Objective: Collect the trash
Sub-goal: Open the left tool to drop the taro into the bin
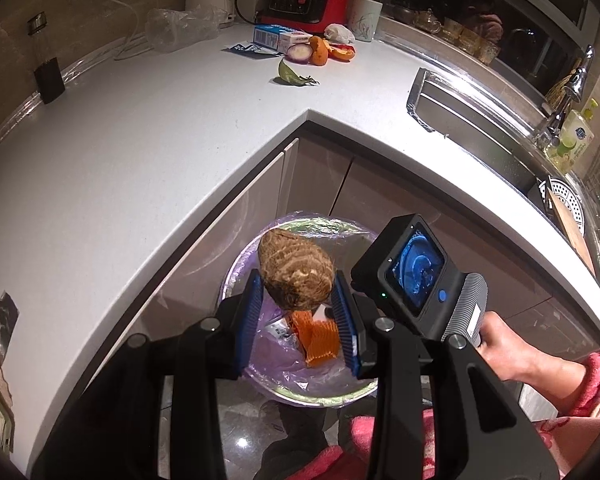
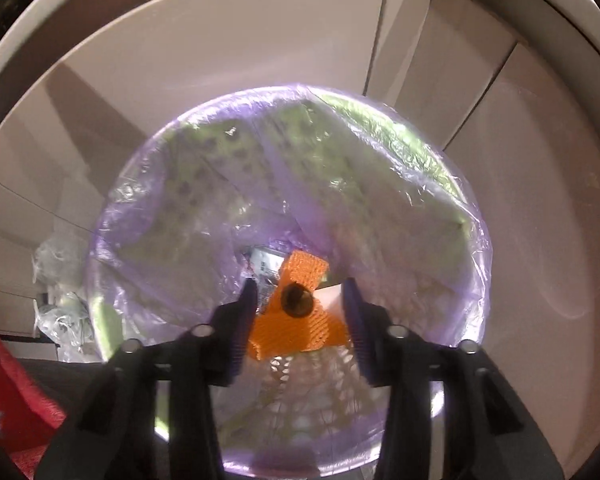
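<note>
We've got a taro (image 1: 296, 270) clamped between the blue pads (image 1: 249, 312) of the left gripper (image 1: 298, 320), held just above the bin (image 1: 236, 276), which sits on the floor in the inner corner of the cabinets. The bin is lined w/ a purple bag (image 1: 268, 360). Below the taro, inside the bag, lies an orange ridged piece (image 1: 318, 340).

The right gripper (image 2: 300, 316) points steeply down into the same bin (image 2: 470, 208). Its jaws stand apart, pads clear of the orange piece (image 2: 296, 308), which shows between them but lower, w/ a dark round hole in its middle. Whether that piece is falling or already at rest we can't tell; the view is blurred. A printed wrapper (image 2: 266, 264) lies beside it, on the left.

Only the left view shows the rest: the right gripper's body w/ its lit screen (image 1: 414, 268), the hand (image 1: 512, 354) gripping it, a pink sleeve (image 1: 596, 384). Far off on the counter (image 1: 140, 168) more trash waits: green leaf (image 1: 292, 76), onion half (image 1: 299, 53), orange peel (image 1: 320, 50), carton (image 1: 278, 36), clear plastic bag (image 1: 180, 26). Sink (image 1: 480, 132) at far right.

Only the right view shows the bin's perforated wall through the liner, & crumpled clear plastic (image 2: 60, 300) on the floor at the bin's left.
</note>
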`<state>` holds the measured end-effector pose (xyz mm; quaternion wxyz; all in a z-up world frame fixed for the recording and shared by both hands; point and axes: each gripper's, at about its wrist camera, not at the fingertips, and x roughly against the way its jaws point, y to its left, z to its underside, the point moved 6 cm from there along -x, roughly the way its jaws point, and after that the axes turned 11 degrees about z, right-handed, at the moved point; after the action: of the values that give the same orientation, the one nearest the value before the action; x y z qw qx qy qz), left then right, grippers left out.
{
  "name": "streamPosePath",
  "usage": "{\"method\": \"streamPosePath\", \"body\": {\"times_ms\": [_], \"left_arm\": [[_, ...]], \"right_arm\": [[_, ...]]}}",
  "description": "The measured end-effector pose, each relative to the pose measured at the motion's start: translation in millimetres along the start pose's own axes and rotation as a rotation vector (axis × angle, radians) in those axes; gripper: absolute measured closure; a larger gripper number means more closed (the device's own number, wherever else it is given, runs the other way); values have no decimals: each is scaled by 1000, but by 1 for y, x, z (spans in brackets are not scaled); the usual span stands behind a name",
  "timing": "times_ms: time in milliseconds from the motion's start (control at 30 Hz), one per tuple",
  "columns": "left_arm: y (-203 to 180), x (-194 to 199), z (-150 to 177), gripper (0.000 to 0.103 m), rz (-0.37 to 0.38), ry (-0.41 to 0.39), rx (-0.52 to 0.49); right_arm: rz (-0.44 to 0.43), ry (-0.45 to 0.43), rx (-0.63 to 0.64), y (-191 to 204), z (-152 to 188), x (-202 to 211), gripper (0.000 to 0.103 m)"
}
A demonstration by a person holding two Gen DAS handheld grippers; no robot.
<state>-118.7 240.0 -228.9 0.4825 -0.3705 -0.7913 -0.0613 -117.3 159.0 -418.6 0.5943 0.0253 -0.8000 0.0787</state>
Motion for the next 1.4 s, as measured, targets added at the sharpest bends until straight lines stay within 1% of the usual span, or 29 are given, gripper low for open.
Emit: {"method": "streamPosePath", "body": {"times_ms": [33, 67, 100, 167, 200, 233, 400, 500, 700, 933, 1100, 1133, 1167, 1200, 1233, 1267, 1333, 1400], "left_arm": [[0, -1, 0, 68, 0, 2, -1], [1, -1, 0, 68, 1, 4, -3], [1, -2, 1, 68, 3, 6, -4], [0, -5, 1, 68, 8, 11, -6], [0, -6, 1, 68, 11, 12, -8], [0, -6, 1, 68, 14, 13, -11], [-4, -12, 2, 68, 38, 21, -27], [-5, -17, 3, 68, 52, 29, -39], [-12, -38, 11, 68, 103, 79, -81], [-24, -91, 29, 68, 148, 197, -132], [-28, -126, 44, 68, 172, 294, -140], [-29, -129, 45, 68, 170, 302, -148], [-30, -129, 44, 67, 164, 297, -158], [-32, -128, 42, 63, 162, 288, -162], [-34, -126, 39, 48, 161, 282, -163], [-35, -123, 36, 38, 160, 265, -165], [-37, -116, 28, 34, 150, 231, -173], [-39, -110, 20, 33, 151, 214, -176]], "right_arm": [[4, 2, -4, -1, 0, -1, 47], [4, 0, -10, -1, 0, 1, 42], [8, -5, -16, -3, 0, 4, 34], [26, -24, -26, -6, -2, 13, 24], [33, -33, -31, -7, -3, 19, 21], [35, -42, -35, -9, -4, 25, 20], [63, -91, -53, -22, -11, 62, 3], [92, -120, -49, -29, -7, 90, 2], [124, -133, -44, -41, 14, 137, 2], [209, -144, -23, -45, 36, 175, 2], [241, -158, -26, -48, 39, 182, 2], [241, -157, -27, -49, 39, 182, 2], [242, -155, -28, -50, 39, 182, 2], [244, -153, -27, -51, 39, 182, 2], [246, -154, -25, -52, 38, 181, 2], [250, -155, -22, -52, 37, 182, 2], [251, -159, -18, -52, 35, 183, 2], [251, -164, -15, -53, 32, 185, 2]]}}
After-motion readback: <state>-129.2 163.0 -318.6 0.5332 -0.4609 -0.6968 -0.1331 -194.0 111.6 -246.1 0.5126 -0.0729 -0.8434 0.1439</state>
